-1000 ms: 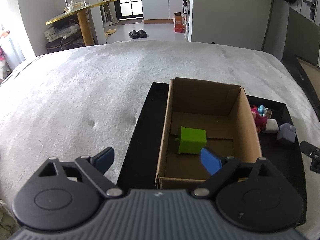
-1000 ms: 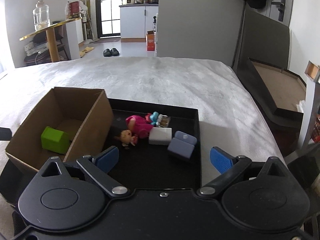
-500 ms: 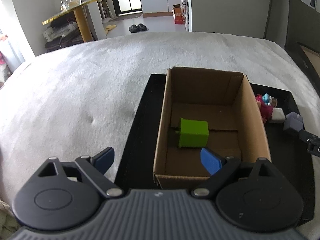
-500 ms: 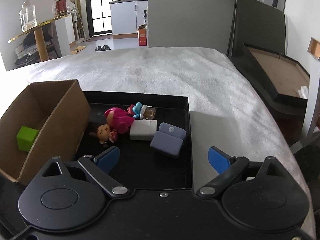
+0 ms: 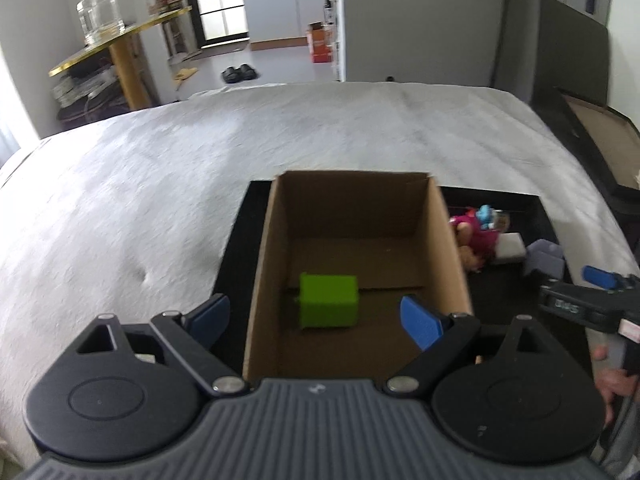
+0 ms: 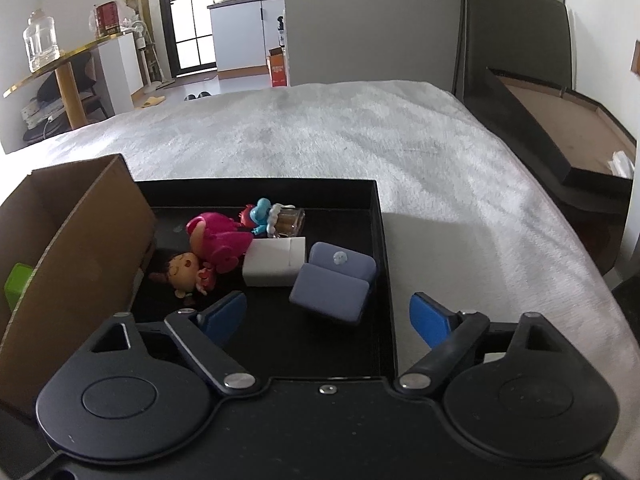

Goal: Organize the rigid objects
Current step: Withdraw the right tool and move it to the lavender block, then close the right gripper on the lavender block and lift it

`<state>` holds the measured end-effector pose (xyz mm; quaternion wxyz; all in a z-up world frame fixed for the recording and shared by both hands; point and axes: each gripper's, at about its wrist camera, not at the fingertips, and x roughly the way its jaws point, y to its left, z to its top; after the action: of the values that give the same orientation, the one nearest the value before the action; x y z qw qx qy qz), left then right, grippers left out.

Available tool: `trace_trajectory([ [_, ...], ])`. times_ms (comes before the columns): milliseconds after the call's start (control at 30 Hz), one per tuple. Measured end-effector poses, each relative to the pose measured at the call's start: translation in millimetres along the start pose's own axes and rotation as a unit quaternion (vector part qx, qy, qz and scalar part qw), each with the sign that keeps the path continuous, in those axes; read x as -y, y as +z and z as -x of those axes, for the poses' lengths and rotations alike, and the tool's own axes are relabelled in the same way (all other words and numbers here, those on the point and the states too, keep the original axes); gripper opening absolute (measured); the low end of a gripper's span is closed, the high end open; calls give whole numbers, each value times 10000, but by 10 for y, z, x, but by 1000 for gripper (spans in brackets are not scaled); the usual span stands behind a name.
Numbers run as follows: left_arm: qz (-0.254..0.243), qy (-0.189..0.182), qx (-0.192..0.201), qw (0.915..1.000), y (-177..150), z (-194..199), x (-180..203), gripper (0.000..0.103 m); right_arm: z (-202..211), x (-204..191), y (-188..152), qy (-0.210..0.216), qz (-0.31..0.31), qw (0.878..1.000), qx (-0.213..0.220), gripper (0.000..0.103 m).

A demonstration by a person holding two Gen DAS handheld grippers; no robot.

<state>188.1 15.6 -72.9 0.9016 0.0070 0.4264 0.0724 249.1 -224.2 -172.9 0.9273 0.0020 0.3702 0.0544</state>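
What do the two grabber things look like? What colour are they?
Both look alike: the left gripper and the right gripper have black bodies with two round discs, silver screws and blue fingertips. The left one's base is ribbed grey; the right one's is smooth black.

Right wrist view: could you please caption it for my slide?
Open right gripper above a black tray holding toys beside a cardboard box.

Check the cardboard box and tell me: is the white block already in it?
No. In the right wrist view the white block lies on the black tray outside the box, which holds only the green cube.
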Motion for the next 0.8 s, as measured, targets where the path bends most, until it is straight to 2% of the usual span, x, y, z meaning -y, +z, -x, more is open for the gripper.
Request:
trace_trajectory([
  [200, -108, 111, -67, 9999, 5, -57, 101, 92, -120, 28, 20, 51, -135, 9999, -31, 78],
  [400, -113, 166, -157, 9997, 0, -107, 121, 92, -233, 28, 28, 19, -121, 9999, -28, 78],
  [533, -156, 139, -197, 9996, -23, -136, 167, 92, -209, -35, 38, -191, 133, 9996, 181, 74],
  [600, -173, 137, -217, 9995, -39, -147, 181, 92, -204, -50, 46, -153, 155, 9995, 223, 69],
  [733, -203, 155, -270, 9993, -72, -172, 189, 92, -230, -116, 29, -218, 356, 9989, 232, 67],
  [800, -198, 161, -279, 9993, -83, -173, 178, 92, -253, -124, 30, -280, 352, 9988, 169, 46],
])
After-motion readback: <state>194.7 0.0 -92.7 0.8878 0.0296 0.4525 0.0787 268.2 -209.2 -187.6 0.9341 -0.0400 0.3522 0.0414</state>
